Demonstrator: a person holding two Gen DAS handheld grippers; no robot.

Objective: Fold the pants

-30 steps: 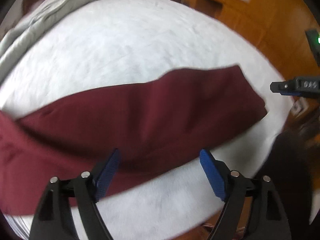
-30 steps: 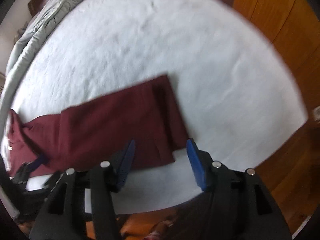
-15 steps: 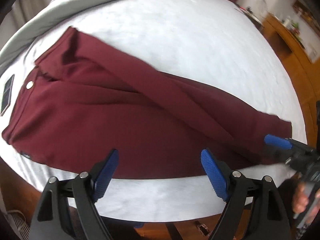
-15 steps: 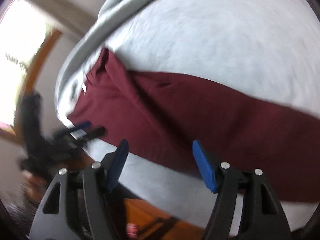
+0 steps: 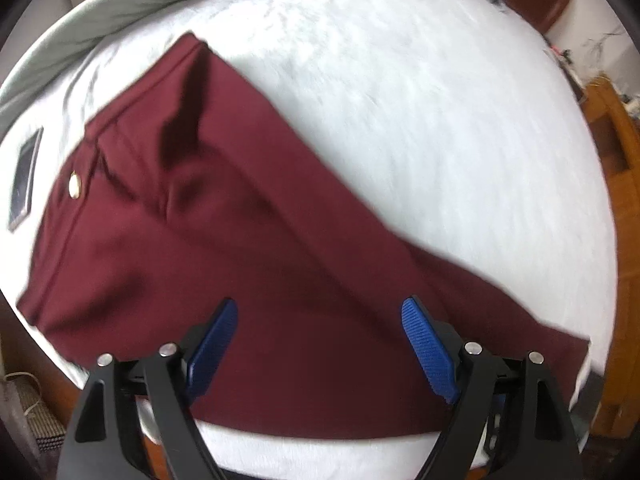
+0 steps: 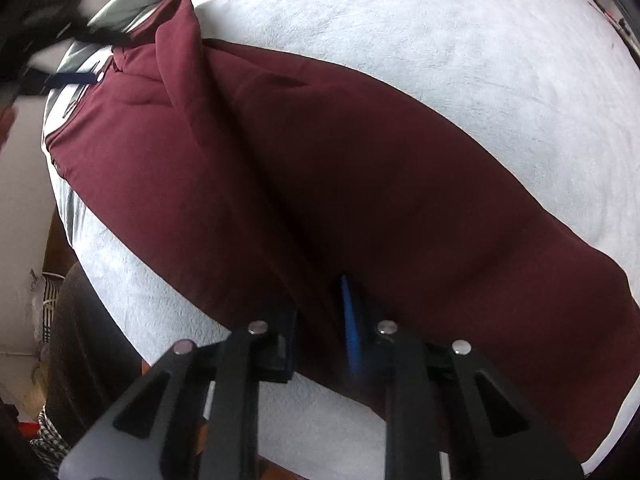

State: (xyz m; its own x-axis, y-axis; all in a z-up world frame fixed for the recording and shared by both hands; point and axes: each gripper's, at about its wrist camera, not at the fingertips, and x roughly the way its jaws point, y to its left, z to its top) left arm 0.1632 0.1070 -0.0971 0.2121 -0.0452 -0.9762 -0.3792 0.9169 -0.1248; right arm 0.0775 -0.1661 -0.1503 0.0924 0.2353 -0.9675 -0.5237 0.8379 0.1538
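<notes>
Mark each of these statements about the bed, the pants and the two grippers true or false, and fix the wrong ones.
1. The maroon pants lie on a white bed cover. True.
2. The left gripper is clamped shut on the cloth. False: its blue pads stand wide apart above the pants, gripping nothing.
3. The right gripper is closing with a fold of pants fabric between its fingers. True.
4. A phone lies on top of the pants. False: it lies on the cover beside the waistband.
5. The waistband button is dark blue. False: it is pale and metallic.
</notes>
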